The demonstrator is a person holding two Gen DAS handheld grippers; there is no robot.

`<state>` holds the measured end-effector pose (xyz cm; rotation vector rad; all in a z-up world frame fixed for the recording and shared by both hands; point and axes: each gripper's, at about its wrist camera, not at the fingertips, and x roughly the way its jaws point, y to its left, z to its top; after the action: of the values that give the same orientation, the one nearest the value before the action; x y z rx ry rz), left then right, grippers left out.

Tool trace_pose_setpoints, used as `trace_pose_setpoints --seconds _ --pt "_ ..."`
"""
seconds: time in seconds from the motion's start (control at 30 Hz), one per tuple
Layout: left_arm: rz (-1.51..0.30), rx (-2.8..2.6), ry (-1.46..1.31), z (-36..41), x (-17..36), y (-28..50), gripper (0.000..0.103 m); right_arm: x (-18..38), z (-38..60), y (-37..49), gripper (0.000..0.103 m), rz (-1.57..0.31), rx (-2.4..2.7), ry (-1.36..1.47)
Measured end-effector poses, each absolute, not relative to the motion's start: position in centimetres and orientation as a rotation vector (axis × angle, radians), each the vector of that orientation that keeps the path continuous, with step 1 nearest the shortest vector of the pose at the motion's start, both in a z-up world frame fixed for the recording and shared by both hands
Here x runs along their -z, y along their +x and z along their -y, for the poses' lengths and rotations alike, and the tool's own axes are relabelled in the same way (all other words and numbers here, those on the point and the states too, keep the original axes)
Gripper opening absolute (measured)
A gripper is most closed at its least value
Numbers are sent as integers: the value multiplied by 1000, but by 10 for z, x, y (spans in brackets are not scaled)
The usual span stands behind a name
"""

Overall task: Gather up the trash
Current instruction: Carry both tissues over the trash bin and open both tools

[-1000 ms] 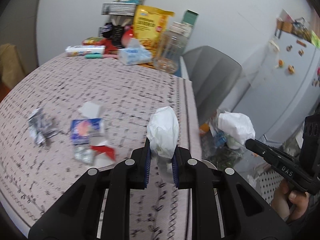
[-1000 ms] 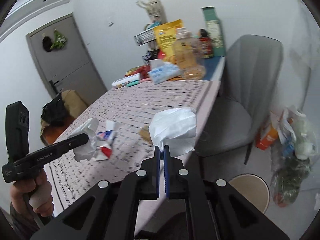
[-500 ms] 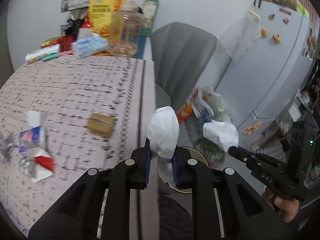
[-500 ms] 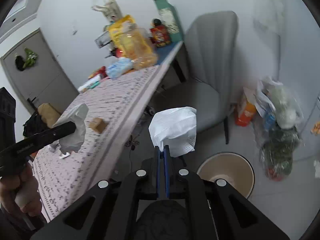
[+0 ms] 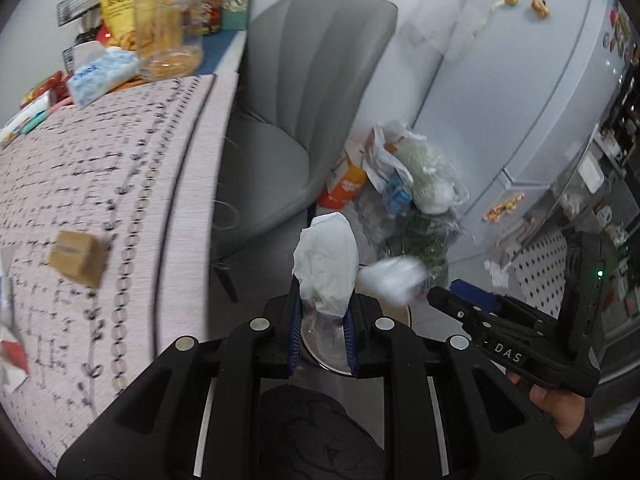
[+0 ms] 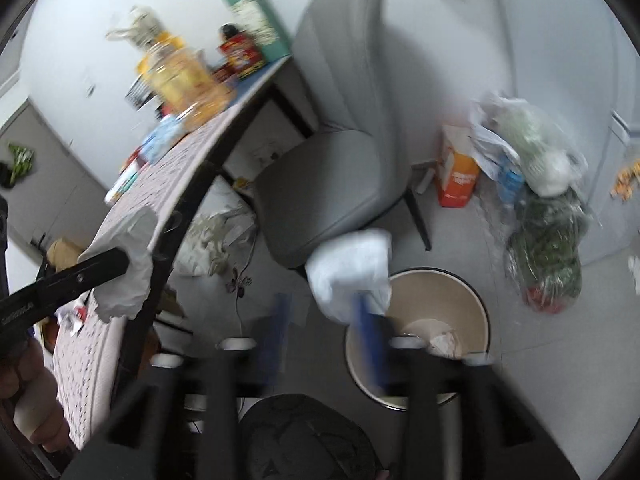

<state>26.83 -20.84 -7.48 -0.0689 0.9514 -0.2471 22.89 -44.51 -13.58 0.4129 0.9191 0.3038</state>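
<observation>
Left wrist view: the left gripper (image 5: pixel 322 334) stays clenched on a tissue (image 5: pixel 326 264); carry it toward 5 o'clock, over the bin, before releasing.

Right wrist view: the right gripper (image 6: pixel 322 340) is opening, its napkin (image 6: pixel 352 270) seemingly slipping free (blurred) above the bin (image 6: pixel 418 322) at 4 o'clock.

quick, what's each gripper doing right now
left gripper: shut on a crumpled tissue.
right gripper: jaws opening, white tissue wad against one pad above the bin.
</observation>
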Motion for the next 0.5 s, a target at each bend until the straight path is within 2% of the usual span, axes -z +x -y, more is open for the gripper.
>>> trace_pose_setpoints --seconds 0.5 --pt "-1081 362 -6 288 124 298 20 154 522 205 62 -916 -173 478"
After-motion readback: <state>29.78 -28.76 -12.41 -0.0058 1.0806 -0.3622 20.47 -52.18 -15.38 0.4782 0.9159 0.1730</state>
